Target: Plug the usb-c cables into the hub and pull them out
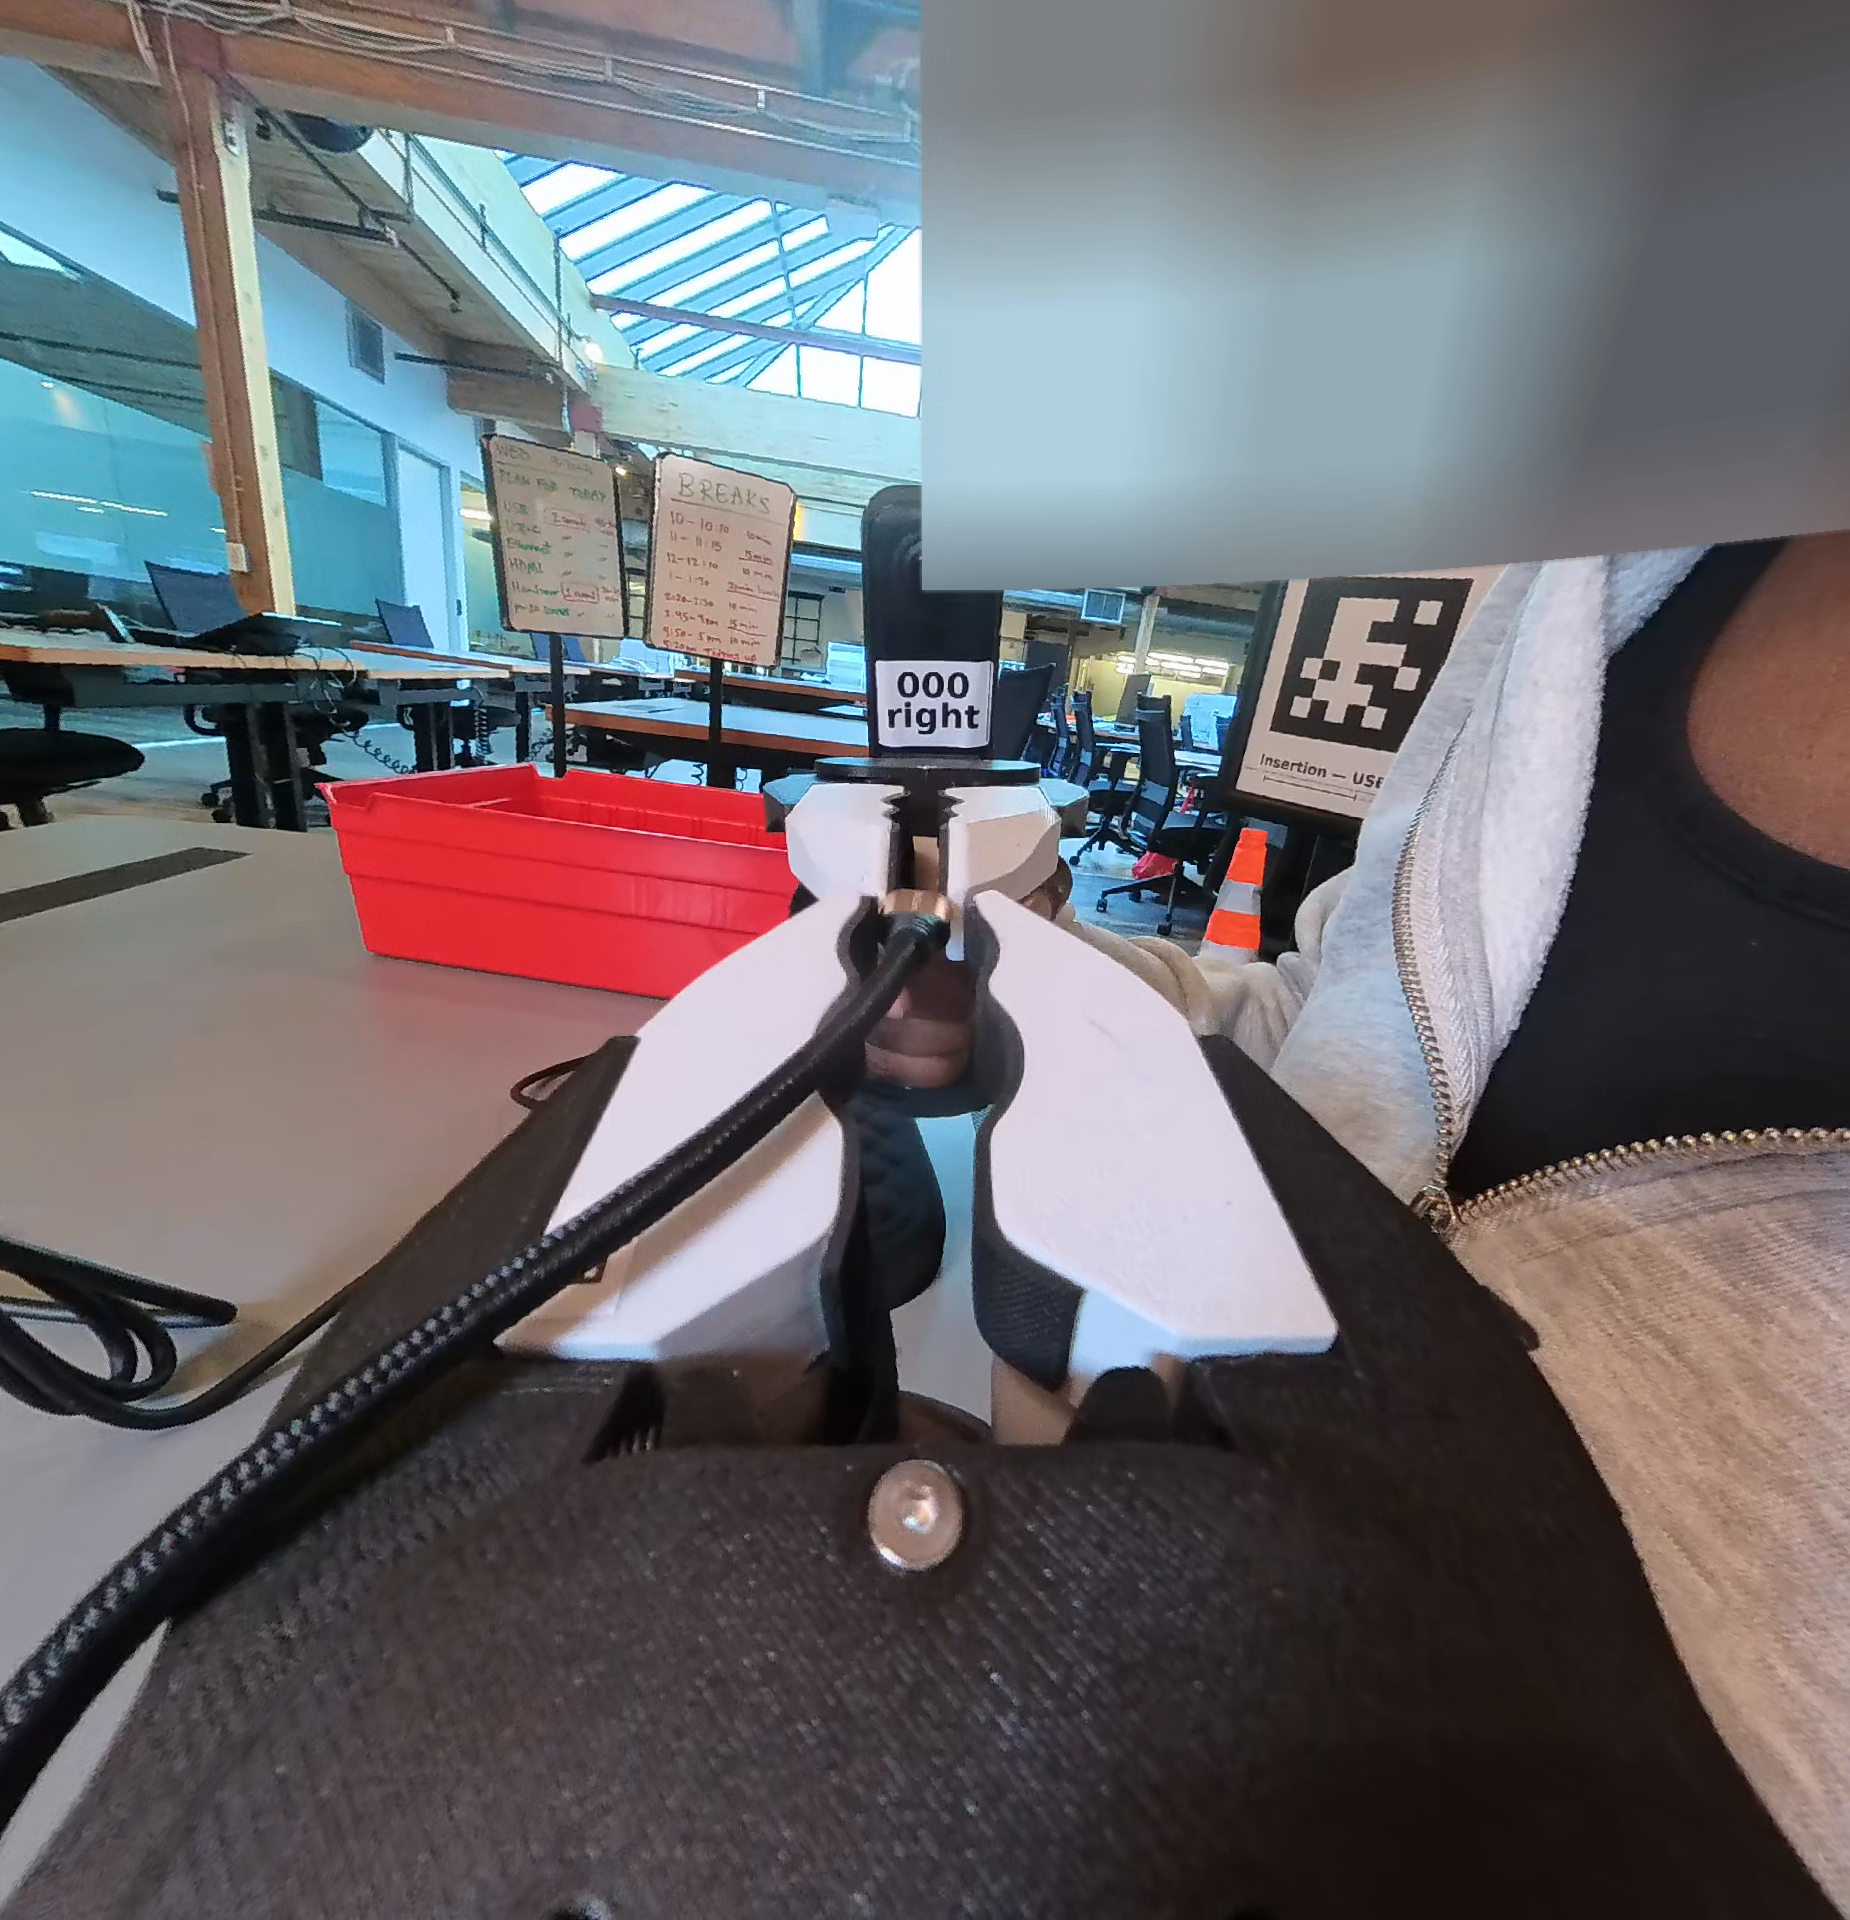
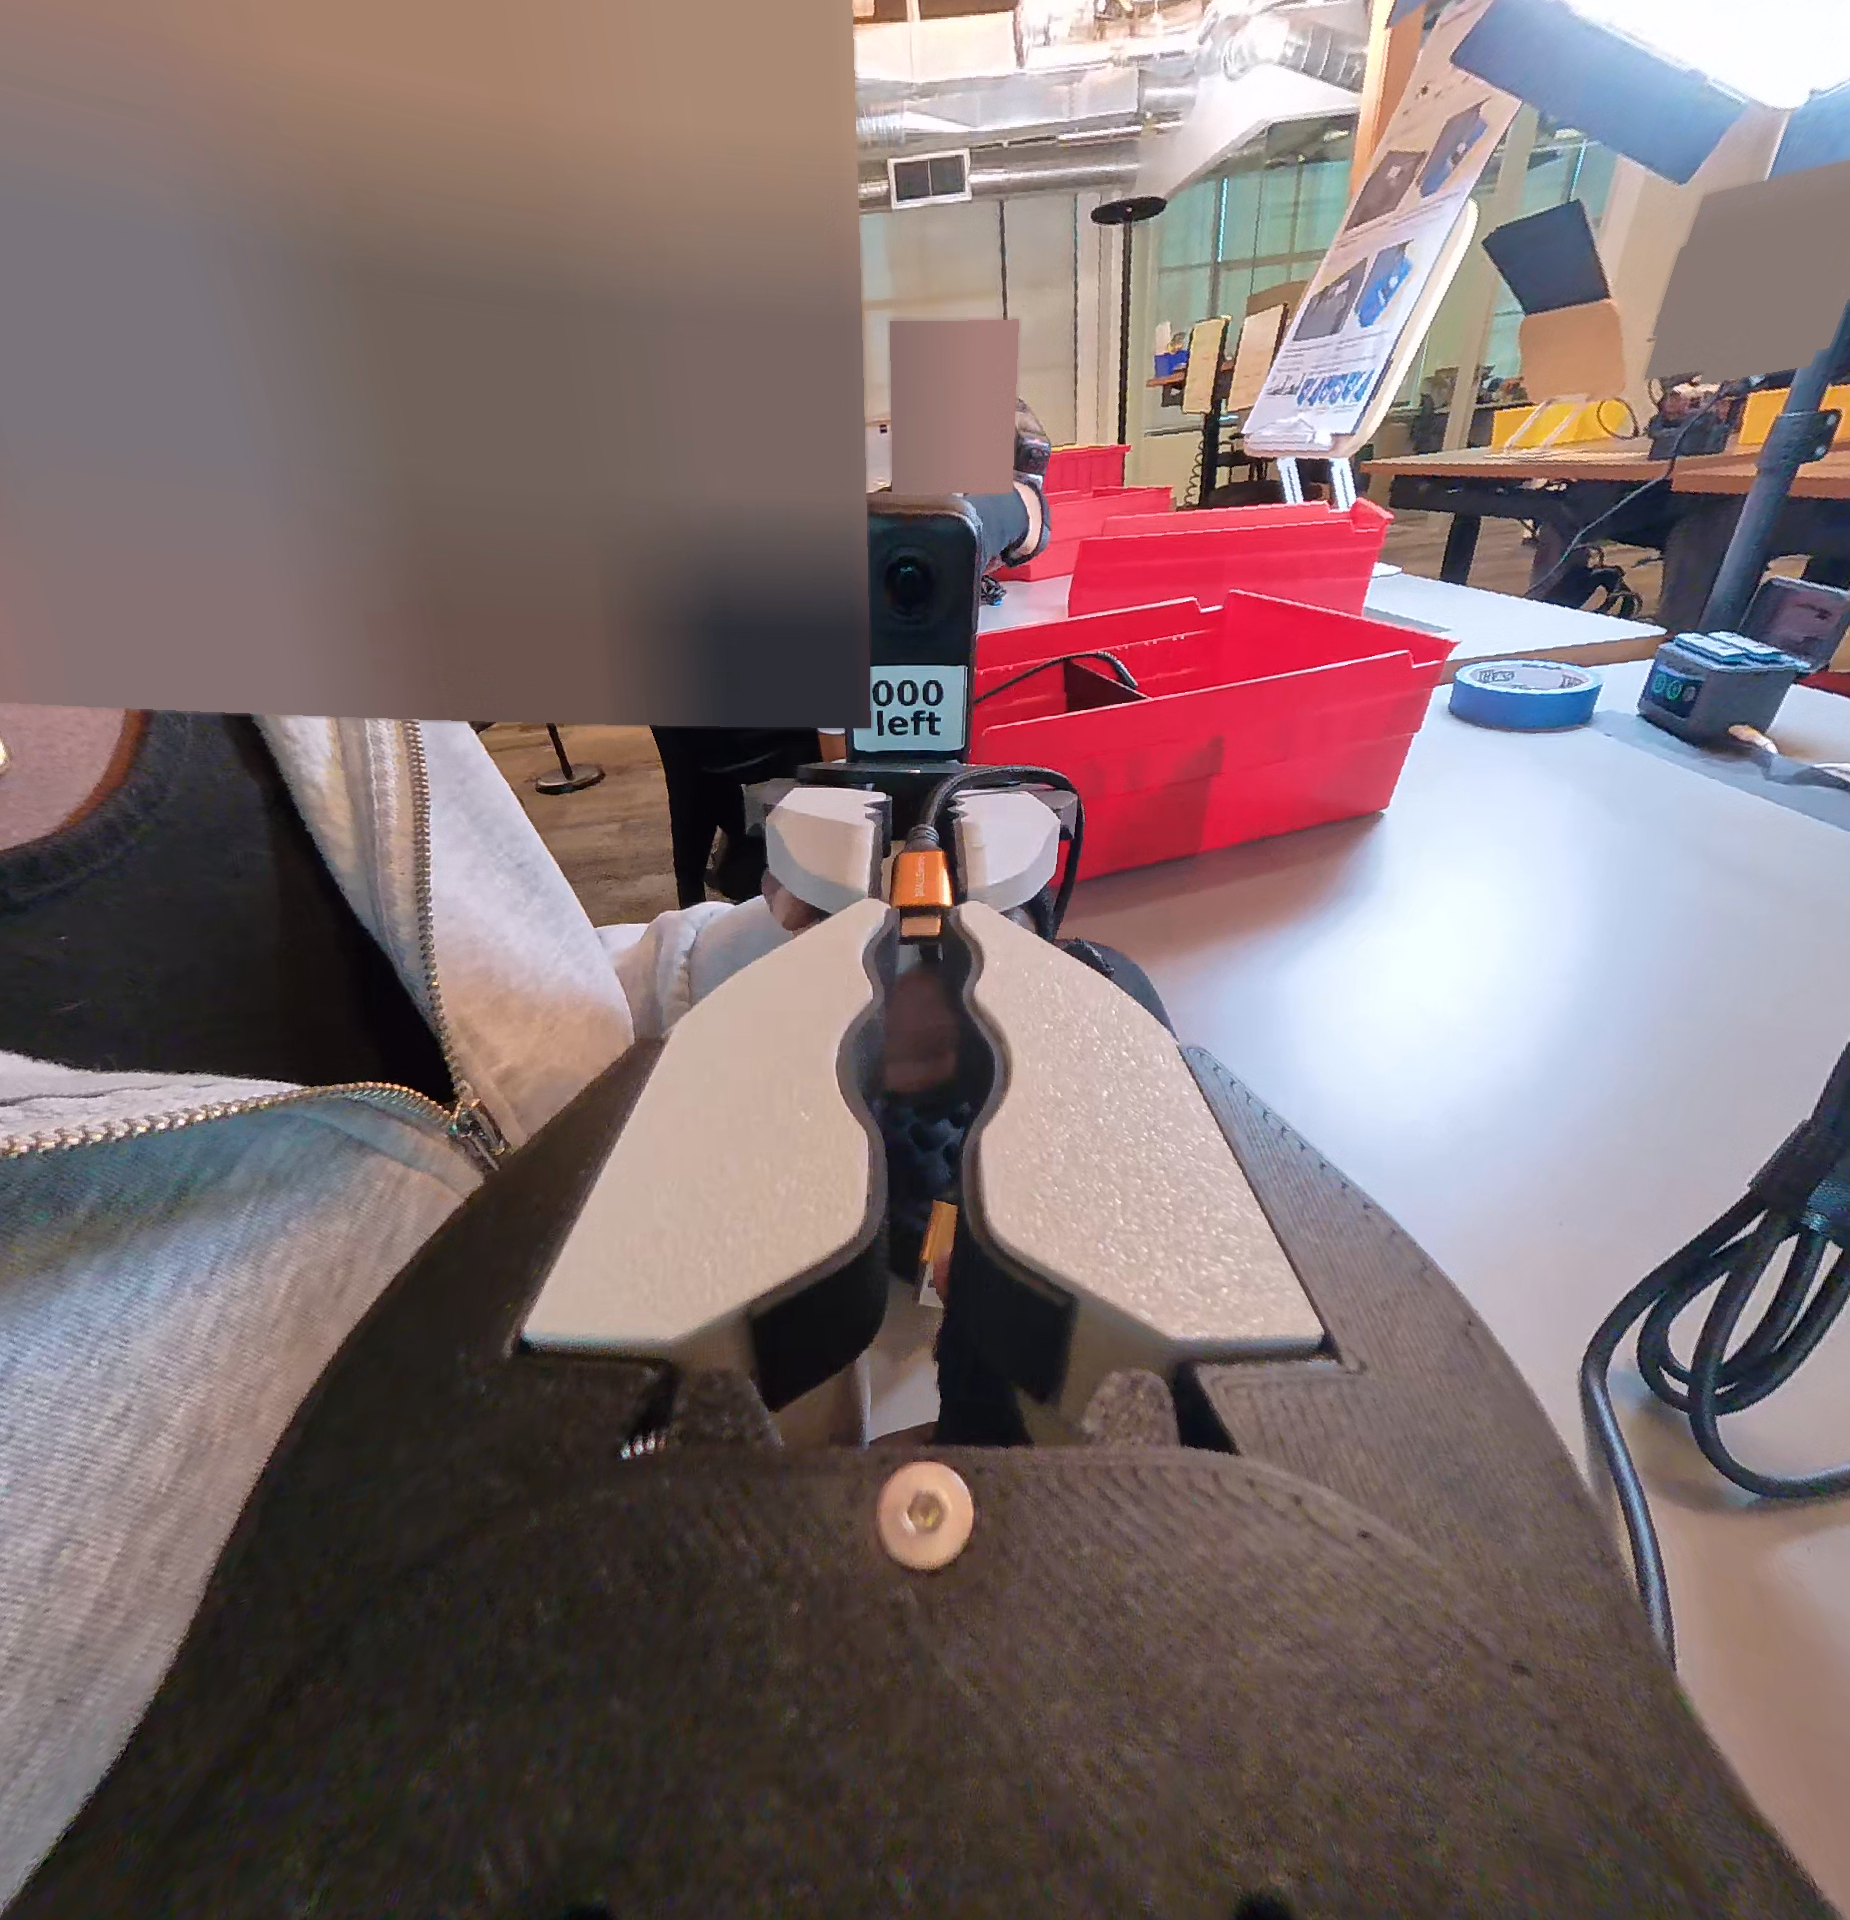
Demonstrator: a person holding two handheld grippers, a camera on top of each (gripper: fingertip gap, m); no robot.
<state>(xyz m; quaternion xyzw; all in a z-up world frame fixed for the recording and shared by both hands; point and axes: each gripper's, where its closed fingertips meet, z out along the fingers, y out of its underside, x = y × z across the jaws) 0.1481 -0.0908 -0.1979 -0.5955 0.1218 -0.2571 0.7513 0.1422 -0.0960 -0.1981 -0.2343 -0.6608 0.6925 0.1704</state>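
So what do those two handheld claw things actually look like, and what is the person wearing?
Each gripper, left and right, has two chunky white plastic fingers with wavy black inner pads, on a textured black printed body with a silver screw. Each carries a labelled black camera post. The person wears a grey zip hoodie over a black top.

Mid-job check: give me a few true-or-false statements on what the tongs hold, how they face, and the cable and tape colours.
1. The left tongs grip an orange plug. True.
2. The right tongs point away from the left tongs. False: they meet tip to tip.
3. The plug's cable is white. False: it is black and braided.
4. A blue tape roll lies on the table. True.
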